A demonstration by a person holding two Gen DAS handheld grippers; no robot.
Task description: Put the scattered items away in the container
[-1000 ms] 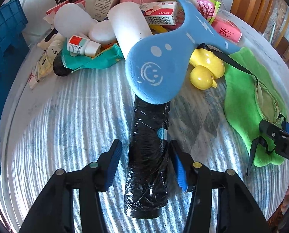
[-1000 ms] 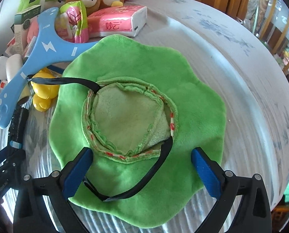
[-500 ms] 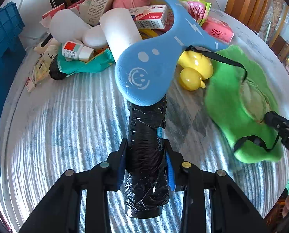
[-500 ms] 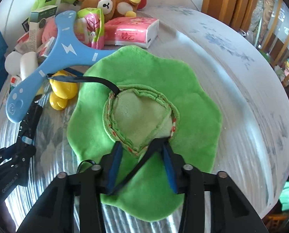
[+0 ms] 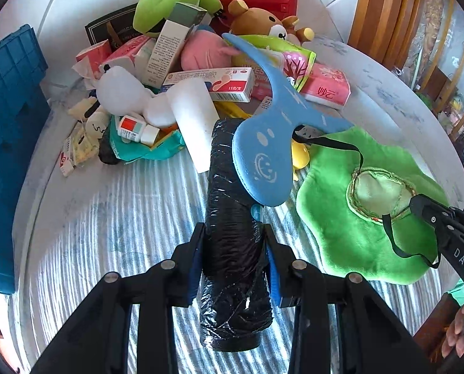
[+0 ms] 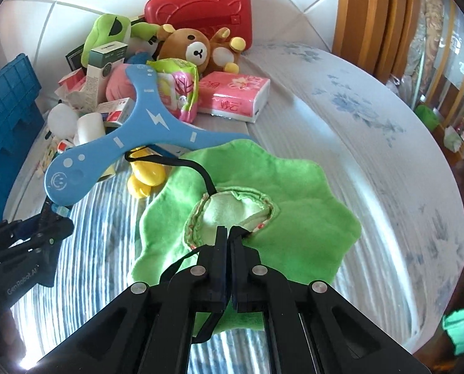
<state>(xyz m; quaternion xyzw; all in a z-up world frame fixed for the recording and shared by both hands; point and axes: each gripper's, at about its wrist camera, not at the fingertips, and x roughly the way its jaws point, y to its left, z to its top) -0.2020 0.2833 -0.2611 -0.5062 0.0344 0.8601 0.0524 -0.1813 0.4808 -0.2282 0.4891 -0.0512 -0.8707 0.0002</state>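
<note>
My left gripper (image 5: 233, 261) is shut on a black plastic-wrapped roll (image 5: 232, 218), which is lifted off the striped cloth. The roll's far end tips up a blue boomerang (image 5: 263, 155) that rests on it. My right gripper (image 6: 228, 237) is shut on the black strap (image 6: 169, 162) of a green fabric hat (image 6: 294, 205) and pinches it at the inner rim. The hat's near edge is raised and bunched; its far side lies on the table. In the left wrist view the right gripper (image 5: 419, 205) shows at the hat (image 5: 341, 227). A blue crate (image 5: 4, 124) stands at the left.
A heap of items fills the table's far side: red case (image 6: 197, 3), bear plush (image 6: 197, 50), green plush (image 5: 166, 3), pink tissue pack (image 6: 235, 96), boxes, white foam pieces, a yellow duck (image 6: 146, 174). Wooden chairs (image 5: 387, 12) stand at the right. A hand (image 5: 459, 333) shows bottom right.
Both grippers have closed, the left on the black roll and the right on the hat's strap. Both have risen, lifting the roll with the boomerang's end and pulling up the hat's near edge.
</note>
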